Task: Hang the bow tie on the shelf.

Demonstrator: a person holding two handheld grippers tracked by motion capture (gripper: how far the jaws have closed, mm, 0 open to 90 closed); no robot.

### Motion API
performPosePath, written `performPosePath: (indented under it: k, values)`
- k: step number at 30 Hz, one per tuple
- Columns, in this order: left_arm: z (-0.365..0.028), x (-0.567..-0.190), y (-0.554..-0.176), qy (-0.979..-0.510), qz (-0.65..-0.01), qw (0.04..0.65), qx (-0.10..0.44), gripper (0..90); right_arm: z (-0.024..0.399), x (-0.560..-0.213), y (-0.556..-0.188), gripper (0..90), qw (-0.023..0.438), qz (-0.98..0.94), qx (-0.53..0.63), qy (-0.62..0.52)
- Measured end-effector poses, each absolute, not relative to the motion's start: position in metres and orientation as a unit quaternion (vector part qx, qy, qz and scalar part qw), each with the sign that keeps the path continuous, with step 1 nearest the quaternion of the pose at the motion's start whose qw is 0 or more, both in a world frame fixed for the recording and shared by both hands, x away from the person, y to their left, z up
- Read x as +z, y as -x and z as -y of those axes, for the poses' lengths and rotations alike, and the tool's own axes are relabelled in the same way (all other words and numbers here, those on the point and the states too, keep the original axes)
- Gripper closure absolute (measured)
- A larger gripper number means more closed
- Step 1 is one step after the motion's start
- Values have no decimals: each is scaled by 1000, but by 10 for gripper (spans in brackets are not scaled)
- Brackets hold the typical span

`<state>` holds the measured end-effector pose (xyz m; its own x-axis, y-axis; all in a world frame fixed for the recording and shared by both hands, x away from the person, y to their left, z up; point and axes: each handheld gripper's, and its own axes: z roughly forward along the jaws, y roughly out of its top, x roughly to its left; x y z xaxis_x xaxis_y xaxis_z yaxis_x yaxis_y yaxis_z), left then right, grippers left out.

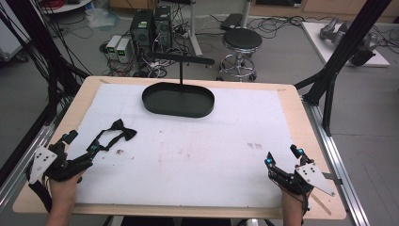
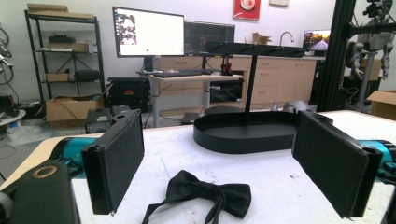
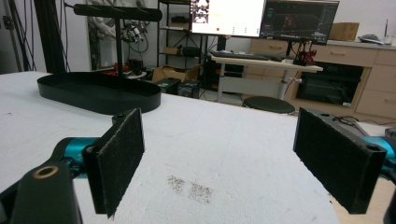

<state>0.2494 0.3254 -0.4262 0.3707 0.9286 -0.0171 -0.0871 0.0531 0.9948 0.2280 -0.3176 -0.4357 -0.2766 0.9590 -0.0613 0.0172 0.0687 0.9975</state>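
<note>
The bow tie point(image 1: 117, 132) is plain black, as is the oval tray point(image 1: 178, 100) with its stand. The table point(image 1: 291, 101) has a pale wood edge under a white sheet point(image 1: 197, 150) speckled with faint dark marks. Both grippers' pads point(image 2: 116, 158) are black with teal joints.

A robotics lab, computer towers point(image 1: 150, 28) and tangled cables on the grey floor, lit monitors point(image 2: 148, 31) on a desk, metal shelving point(image 2: 63, 60) with boxes, black aluminium framing point(image 1: 346, 47) beside the foam-topped table point(image 1: 188, 146)
</note>
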Motion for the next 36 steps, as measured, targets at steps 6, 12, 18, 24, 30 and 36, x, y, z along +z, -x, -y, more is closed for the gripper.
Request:
performPosePath:
  k: [6, 12, 18, 24, 30, 36]
  values:
    - [-324, -425, -250, -558, -374, 618, 408, 173, 318, -436, -228, 157, 435, -589, 541, -414]
    - [-324, -425, -256, -589, -366, 618, 370, 207, 317, -438, -227, 157, 432, -593, 539, -414]
    - [-323, -426, -267, -638, -380, 584, 329, 274, 316, -438, -226, 156, 431, -597, 537, -412]
    - [-323, -420, -280, -679, -395, 555, 275, 306, 317, -437, -222, 156, 427, -596, 541, -412]
    - [-319, -421, -307, -736, -424, 474, 233, 321, 316, -437, -221, 156, 428, -596, 542, -411]
    - [-318, -427, -322, -757, -429, 444, 217, 392, 316, -437, -222, 156, 427, -598, 541, -409]
